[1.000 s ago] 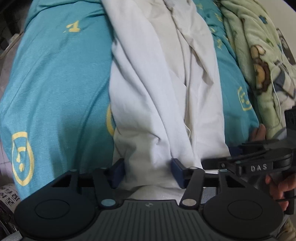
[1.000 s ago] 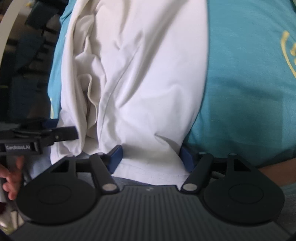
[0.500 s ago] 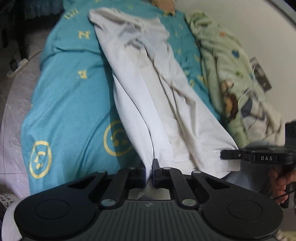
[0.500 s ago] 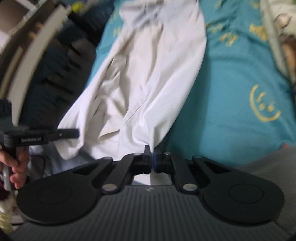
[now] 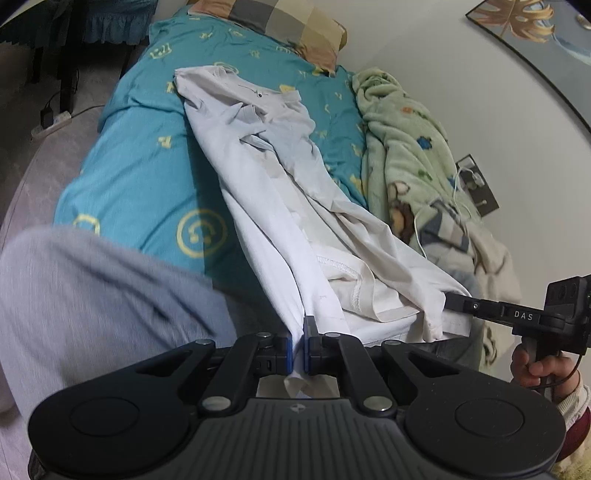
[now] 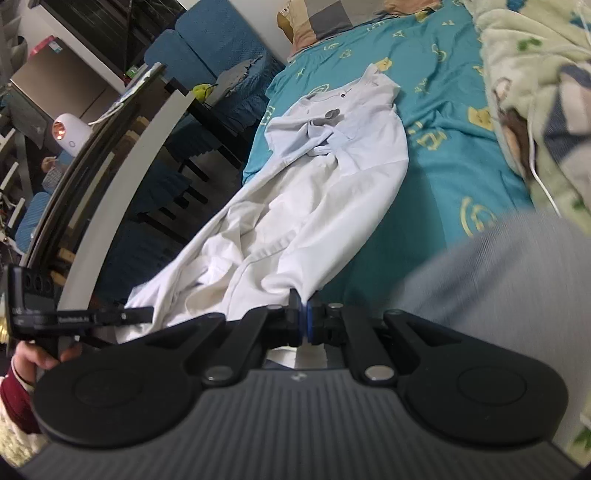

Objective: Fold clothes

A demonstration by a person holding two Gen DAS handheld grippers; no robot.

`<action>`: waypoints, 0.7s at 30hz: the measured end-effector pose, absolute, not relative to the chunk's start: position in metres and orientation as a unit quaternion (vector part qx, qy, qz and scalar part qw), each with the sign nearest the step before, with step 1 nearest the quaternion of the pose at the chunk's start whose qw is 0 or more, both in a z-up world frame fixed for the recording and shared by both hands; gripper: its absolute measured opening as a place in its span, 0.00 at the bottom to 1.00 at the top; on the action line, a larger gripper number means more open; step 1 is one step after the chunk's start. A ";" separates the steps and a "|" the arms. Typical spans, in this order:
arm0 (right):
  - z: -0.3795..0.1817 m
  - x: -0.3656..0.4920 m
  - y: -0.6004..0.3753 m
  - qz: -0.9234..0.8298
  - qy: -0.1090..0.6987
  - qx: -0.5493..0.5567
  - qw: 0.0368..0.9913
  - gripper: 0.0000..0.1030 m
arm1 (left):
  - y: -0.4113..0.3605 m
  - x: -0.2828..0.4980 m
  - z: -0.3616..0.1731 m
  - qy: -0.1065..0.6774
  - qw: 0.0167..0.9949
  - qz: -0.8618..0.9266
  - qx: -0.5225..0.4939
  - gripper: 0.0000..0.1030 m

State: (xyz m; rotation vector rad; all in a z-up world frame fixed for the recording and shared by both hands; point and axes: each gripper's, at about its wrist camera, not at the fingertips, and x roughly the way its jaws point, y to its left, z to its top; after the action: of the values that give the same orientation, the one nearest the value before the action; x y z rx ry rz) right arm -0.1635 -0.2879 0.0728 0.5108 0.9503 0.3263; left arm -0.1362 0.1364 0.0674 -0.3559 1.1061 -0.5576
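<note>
Holding a white shirt (image 5: 258, 177) by its bottom hem, we have both grippers pinched on the cloth: the left gripper (image 5: 299, 349) has its blue pads pressed together on one hem corner, the right gripper (image 6: 303, 321) likewise on the other. Between them the hem sags loose, showing a stitched edge and a creamier inner layer. The shirt stretches away from us in long wrinkled folds, lifted at our end, its collar end with a dark button lying flat on the teal bedsheet (image 5: 140, 173) with yellow smiley prints. A checked pillow (image 5: 291, 26) sits at the head of the bed; a pale green cartoon blanket (image 5: 406, 155) is bunched beside the shirt along the wall. Grey trouser fabric (image 5: 92, 295) fills the near corner. No containers seen.
</note>
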 end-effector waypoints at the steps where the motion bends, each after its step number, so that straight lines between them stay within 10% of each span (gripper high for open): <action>1: 0.069 -0.171 -0.289 0.155 0.449 0.246 0.845 0.05 | 0.136 -0.144 0.065 0.516 0.799 -0.260 -0.166 0.05; 21: 0.088 -0.012 -0.317 0.138 0.326 0.239 0.904 0.05 | 0.105 0.028 0.102 0.386 0.868 -0.242 -0.198 0.06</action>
State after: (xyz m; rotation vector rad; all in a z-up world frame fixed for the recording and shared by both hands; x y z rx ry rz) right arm -0.0115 -0.3171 0.0877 0.4932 0.6734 0.2861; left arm 0.0283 0.1048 0.1021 -0.4150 0.8089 -0.5063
